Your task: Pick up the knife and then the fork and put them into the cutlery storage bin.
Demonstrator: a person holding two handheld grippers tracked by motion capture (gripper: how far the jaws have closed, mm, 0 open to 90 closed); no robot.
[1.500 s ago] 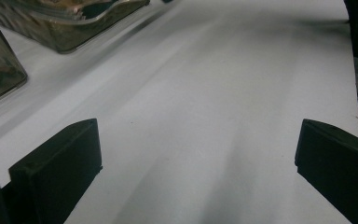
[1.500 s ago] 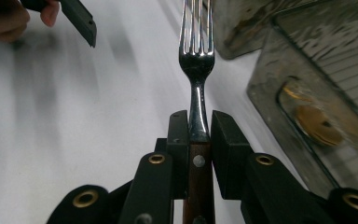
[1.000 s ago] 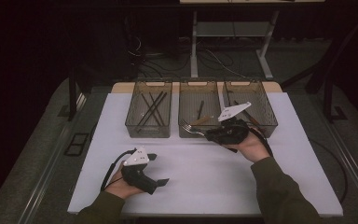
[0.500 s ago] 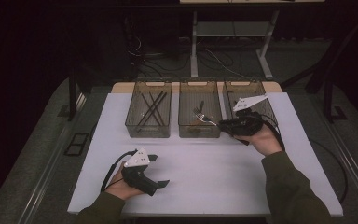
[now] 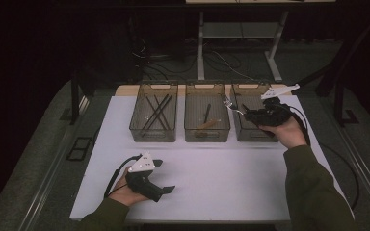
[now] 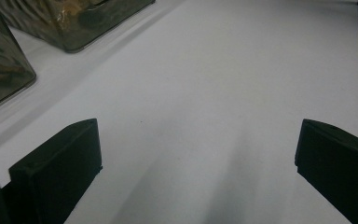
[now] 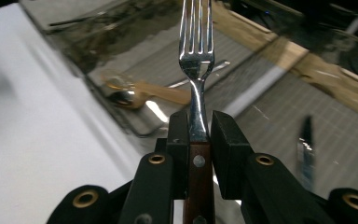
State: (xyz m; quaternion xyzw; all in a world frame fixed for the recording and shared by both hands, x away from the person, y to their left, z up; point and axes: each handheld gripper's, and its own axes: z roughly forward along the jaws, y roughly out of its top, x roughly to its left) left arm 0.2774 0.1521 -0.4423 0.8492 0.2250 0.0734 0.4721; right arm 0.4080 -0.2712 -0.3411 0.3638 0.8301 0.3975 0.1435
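Because the right gripper [image 7: 199, 128] pinches only the fork [image 7: 196, 60] at its neck, a tilt above the right bin [image 5: 243, 132] could drop it astray.

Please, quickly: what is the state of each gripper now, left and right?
Left gripper: open, holding nothing, low over the table.
Right gripper: closed on the fork, above the bins.

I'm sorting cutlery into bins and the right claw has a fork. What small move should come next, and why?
Probably lower the fork into the right-hand bin: the right claw grips its handle, tines over the gap between the middle and right bins, and the claw is above the right one.
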